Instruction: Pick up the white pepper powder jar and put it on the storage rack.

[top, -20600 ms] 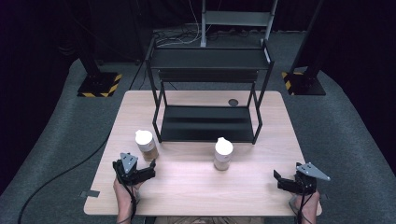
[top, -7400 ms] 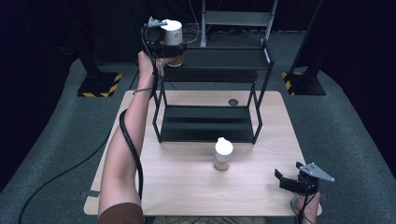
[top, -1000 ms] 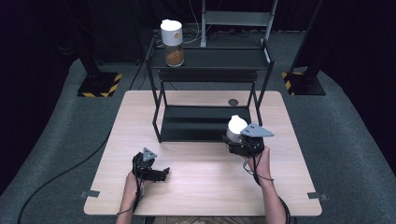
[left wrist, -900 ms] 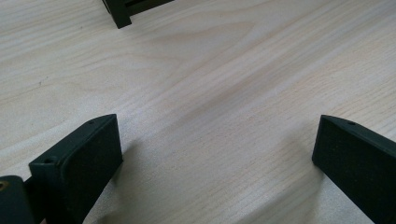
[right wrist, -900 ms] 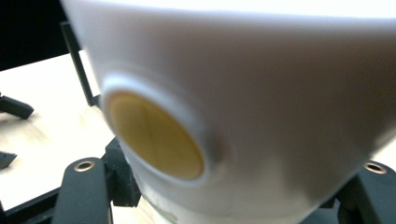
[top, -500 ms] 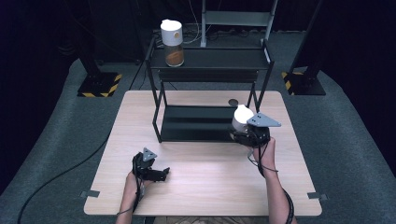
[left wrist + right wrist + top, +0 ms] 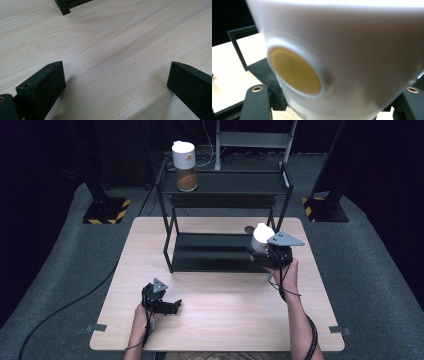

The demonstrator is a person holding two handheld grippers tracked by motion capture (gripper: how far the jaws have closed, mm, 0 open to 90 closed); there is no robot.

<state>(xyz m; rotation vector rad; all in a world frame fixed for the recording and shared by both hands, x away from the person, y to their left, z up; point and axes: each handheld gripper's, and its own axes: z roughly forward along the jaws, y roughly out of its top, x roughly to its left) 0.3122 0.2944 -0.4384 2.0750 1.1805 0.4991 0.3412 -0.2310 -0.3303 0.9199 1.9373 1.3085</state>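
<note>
Two white-lidded jars are in play. One, the held jar [image 7: 261, 238], sits clamped between the jaws of the right gripper [image 7: 270, 252], lifted off the wooden table [image 7: 225, 320] just in front of the black rack's [image 7: 225, 182] lower shelf, at its right end. Seen from the right gripper view, its white lid [image 7: 352, 50] looms right above the jaws, with a round yellow button [image 7: 294, 72] on its side turned toward the camera. Far beyond that gripper, on the left end of the rack's top shelf, stands the other jar [image 7: 184, 166], holding something brown. Down at the near left, the left gripper [image 7: 165, 305] rests low over bare tabletop with its jaws spread wide and nothing between them.
</note>
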